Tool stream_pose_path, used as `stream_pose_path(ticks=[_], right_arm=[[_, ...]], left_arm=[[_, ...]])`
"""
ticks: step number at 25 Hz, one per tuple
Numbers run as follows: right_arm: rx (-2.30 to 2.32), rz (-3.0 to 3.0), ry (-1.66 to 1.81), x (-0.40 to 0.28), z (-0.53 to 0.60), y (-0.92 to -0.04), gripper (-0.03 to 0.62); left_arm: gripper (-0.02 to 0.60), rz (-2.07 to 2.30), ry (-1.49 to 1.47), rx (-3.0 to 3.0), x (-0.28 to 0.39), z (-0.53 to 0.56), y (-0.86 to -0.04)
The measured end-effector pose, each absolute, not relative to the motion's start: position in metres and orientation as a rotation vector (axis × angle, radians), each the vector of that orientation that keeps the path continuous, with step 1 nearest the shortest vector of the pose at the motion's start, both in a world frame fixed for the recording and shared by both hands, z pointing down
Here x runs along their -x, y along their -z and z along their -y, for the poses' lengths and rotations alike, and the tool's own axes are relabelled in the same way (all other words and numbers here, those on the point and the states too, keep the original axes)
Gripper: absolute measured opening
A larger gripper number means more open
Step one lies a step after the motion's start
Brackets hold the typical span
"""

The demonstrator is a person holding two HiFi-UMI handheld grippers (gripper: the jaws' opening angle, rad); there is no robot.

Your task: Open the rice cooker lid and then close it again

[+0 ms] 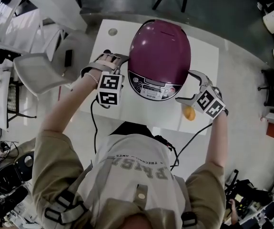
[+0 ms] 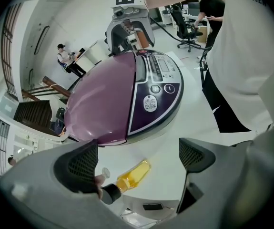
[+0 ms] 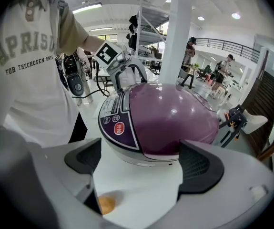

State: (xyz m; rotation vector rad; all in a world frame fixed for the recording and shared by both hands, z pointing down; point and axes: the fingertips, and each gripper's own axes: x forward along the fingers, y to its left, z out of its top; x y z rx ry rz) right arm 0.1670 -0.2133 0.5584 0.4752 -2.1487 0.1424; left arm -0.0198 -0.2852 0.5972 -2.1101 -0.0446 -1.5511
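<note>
**Head view: cooker [image 1: 159, 51] shut, jaws spread**

My left gripper [image 1: 110, 59] and right gripper [image 1: 192, 87] hung with jaws apart, empty, flanking the cooker on the table [image 1: 204, 51]. A bottle [image 2: 132, 175] lay by its front. Its lid [image 3: 170, 113] sat closed. I judged that dome hard, glossy and slippery, probably spring-latched: best worked at its front edge.

White T-shirt [image 1: 141, 168] with tan short sleeves and grey lettering; pale beaded wristband [image 1: 94, 78]; grey plastic left gripper [image 2: 137, 161] and right gripper [image 3: 139, 162], each bearing a black-and-white marker cube.
</note>
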Motion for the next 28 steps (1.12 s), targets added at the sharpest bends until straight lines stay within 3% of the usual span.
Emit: stream_pose_path(ticks=[28], right_arm=[[-0.492, 2.111, -0.177, -0.1649, 0.2140, -0.5605, 0.483]], left_arm=[[0.541, 0.017, 1.545, 2.072, 0.0203, 0.2883, -0.6001]])
